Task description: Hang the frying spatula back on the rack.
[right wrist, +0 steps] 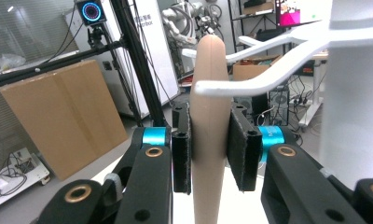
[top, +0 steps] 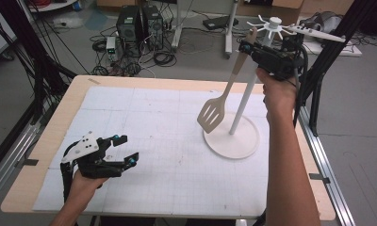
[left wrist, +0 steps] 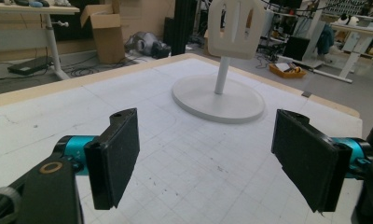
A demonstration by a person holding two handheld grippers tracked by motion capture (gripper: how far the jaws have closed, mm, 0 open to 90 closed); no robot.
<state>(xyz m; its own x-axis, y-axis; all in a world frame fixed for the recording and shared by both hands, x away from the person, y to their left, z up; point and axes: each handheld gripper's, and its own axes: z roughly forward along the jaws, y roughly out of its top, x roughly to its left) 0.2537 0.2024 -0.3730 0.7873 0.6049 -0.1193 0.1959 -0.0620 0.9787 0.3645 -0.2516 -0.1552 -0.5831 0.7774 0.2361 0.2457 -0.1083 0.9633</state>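
A beige slotted spatula (top: 220,96) hangs in the air beside a white utensil stand (top: 238,136), whose pole rises to a hub with hook arms (top: 274,24). My right gripper (top: 247,47) is shut on the top of the spatula's handle (right wrist: 209,121), close to one white hook arm (right wrist: 250,81). The spatula's slotted blade (left wrist: 236,28) shows in front of the stand's pole (left wrist: 221,74). My left gripper (top: 123,149) rests low over the white mat at the front left, open, with nothing between its pads (left wrist: 117,156).
The white gridded mat (top: 163,141) covers most of the wooden table (top: 50,136). The stand's round base (left wrist: 217,99) sits at the right of the mat. Black frame poles (top: 318,70) stand off the table's right edge. Computers and cables lie on the floor behind.
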